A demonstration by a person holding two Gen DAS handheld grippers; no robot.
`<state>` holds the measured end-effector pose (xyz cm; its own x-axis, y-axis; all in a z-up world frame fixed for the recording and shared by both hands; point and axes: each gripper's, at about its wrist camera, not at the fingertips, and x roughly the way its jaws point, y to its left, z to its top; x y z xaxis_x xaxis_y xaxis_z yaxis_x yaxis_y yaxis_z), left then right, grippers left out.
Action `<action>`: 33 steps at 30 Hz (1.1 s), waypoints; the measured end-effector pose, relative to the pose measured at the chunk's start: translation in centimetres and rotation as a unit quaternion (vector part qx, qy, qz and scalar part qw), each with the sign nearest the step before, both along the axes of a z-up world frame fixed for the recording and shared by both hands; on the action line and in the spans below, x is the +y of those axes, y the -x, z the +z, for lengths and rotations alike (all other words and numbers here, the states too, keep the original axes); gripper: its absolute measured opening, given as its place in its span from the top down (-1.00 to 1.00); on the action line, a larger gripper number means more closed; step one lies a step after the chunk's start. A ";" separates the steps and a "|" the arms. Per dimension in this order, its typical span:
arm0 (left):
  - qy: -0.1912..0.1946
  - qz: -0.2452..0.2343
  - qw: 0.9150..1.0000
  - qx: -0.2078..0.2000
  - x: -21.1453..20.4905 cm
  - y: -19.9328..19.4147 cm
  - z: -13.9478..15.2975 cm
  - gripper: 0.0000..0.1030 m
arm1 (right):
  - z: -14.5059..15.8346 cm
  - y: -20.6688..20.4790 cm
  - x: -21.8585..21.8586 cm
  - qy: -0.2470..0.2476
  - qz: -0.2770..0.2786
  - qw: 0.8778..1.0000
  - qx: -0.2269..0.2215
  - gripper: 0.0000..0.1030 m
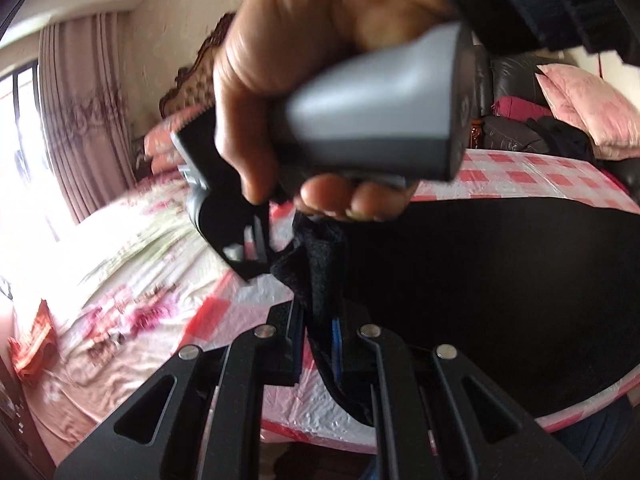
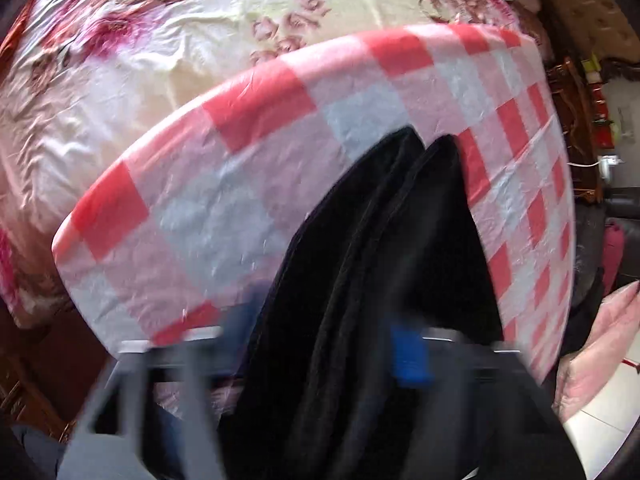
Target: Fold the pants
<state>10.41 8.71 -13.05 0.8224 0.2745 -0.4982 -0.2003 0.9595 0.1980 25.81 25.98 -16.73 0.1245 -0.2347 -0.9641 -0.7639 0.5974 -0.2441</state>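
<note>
Both black two-finger grippers, left [image 1: 316, 344] and, blurred, seemingly right [image 2: 320, 356], pinch dark, fuzzy black pants [image 2: 400, 248] draped in long folds over the red-and-white checked plastic tablecloth [image 2: 248, 184].

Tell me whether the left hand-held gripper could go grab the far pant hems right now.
Probably not: the left hand-held gripper is shut on the black pants, so it would have to let go first.

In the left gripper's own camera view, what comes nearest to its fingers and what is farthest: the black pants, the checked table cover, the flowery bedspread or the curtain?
From the left gripper, nearest first:
1. Black pants: cloth pinched between its fingers.
2. Checked table cover: just beneath and ahead.
3. Flowery bedspread: beyond the table's edge, on the left.
4. Curtain: far left, by the window.
</note>
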 end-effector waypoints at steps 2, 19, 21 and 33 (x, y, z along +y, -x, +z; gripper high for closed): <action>-0.019 -0.010 1.000 -0.012 -1.1 0.3 0.7 0.80 | 1.5 -0.6 -1.6 -0.048 -0.022 0.999 0.014 0.61; -0.181 -0.308 0.934 0.016 -19.1 5.3 -5.9 0.80 | -0.8 2.5 -43.0 -0.460 -0.419 0.783 0.017 0.54; -0.199 -0.309 0.930 0.018 -19.3 5.4 -6.6 0.79 | -1.5 3.0 -44.1 -0.504 -0.418 0.756 0.022 0.45; -0.272 -0.303 0.913 0.012 -20.6 5.0 -8.1 0.74 | 0.5 0.5 -40.2 -0.455 -0.402 0.794 -0.019 0.01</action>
<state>5.43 -11.89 -21.18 0.8960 -0.0140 -0.4438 0.3452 0.6507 0.6764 25.30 -14.19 -16.24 0.3198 0.5394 -0.7789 -0.0480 0.8303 0.5553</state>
